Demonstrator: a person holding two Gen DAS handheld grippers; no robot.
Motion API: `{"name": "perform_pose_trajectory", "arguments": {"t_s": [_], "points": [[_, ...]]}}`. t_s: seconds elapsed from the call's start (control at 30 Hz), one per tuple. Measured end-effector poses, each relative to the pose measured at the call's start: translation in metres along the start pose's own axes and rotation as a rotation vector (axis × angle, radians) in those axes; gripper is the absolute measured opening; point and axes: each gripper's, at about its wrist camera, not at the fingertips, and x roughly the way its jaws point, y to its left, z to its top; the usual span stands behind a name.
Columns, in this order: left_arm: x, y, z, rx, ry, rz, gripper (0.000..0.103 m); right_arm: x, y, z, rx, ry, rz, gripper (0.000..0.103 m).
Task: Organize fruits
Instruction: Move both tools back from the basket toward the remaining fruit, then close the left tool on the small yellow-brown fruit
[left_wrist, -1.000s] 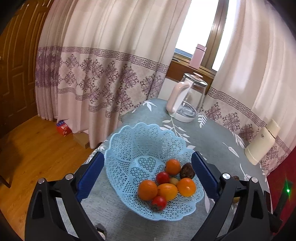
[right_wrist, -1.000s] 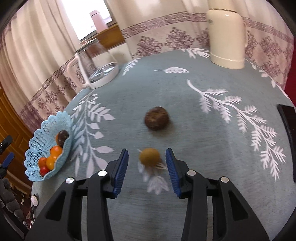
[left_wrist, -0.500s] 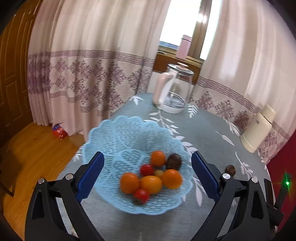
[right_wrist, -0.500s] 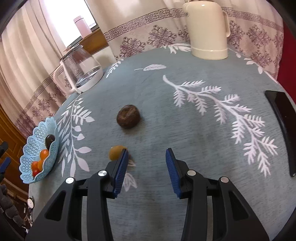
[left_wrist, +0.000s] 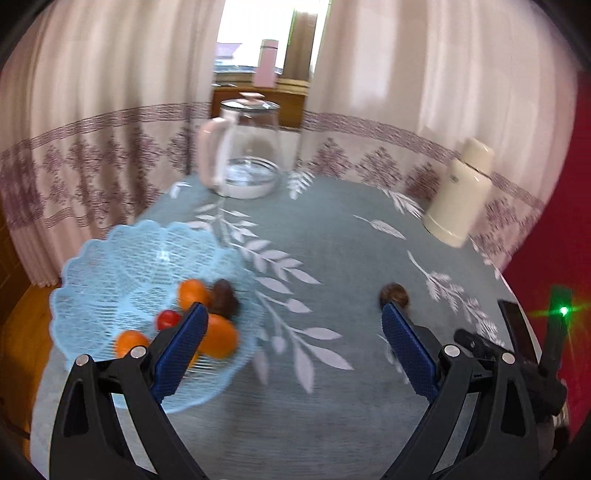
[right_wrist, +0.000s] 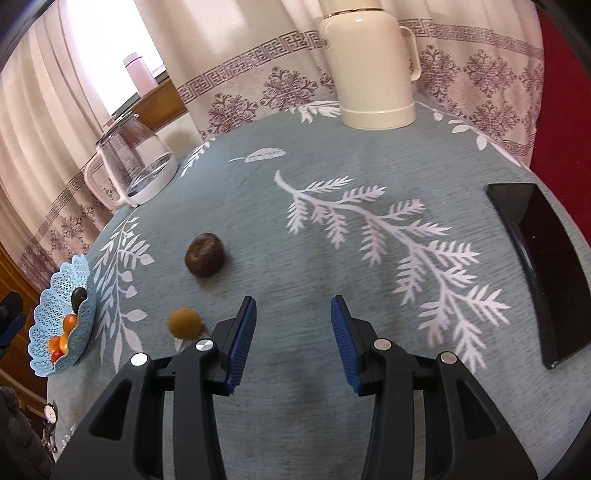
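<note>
Blue ribbed pads line the right gripper (right_wrist: 293, 325), whose jaws stand apart with nothing between them, hovering over bare teal cloth. Just off its left finger lies a small tan fruit (right_wrist: 184, 322) on the surface (right_wrist: 369, 166), outside the jaws. A little farther out sits a dark brown wrinkled fruit (right_wrist: 204, 254), well clear of both fingers. Far to the left edge of this view the pale blue lattice basket (right_wrist: 79, 280) holds several orange and red fruits.

The left gripper (left_wrist: 293, 321) is also spread wide and empty. Its left finger overlaps the basket (left_wrist: 110, 258) in the wrist view, with oranges, a red fruit and a dark one (left_wrist: 223, 297) in the bowl; whether the finger touches the rim cannot be told. The brown fruit (left_wrist: 394, 293) peeks out just beyond its right fingertip. Beyond stand a glass kettle (left_wrist: 245, 147), a cream flask (left_wrist: 461, 192) and, on the right, a black phone (right_wrist: 543, 266).

The step in hand looks like collecting the two loose fruits. The next move probably calls for shifting the right gripper leftward so the tan fruit sits centred between the pads, lowering, then closing gently, since a round fruit may roll away if nudged by one finger first.
</note>
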Motion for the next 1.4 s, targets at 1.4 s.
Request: {"name": "perform_pose_trajectory", "arguments": {"t_s": [1.4], "points": [[0.101, -0.096, -0.025, 0.187, 0.189, -0.097, 0.095, 0.006, -0.021, -0.004, 0.077, 0.015, 0.012, 0.043]]}}
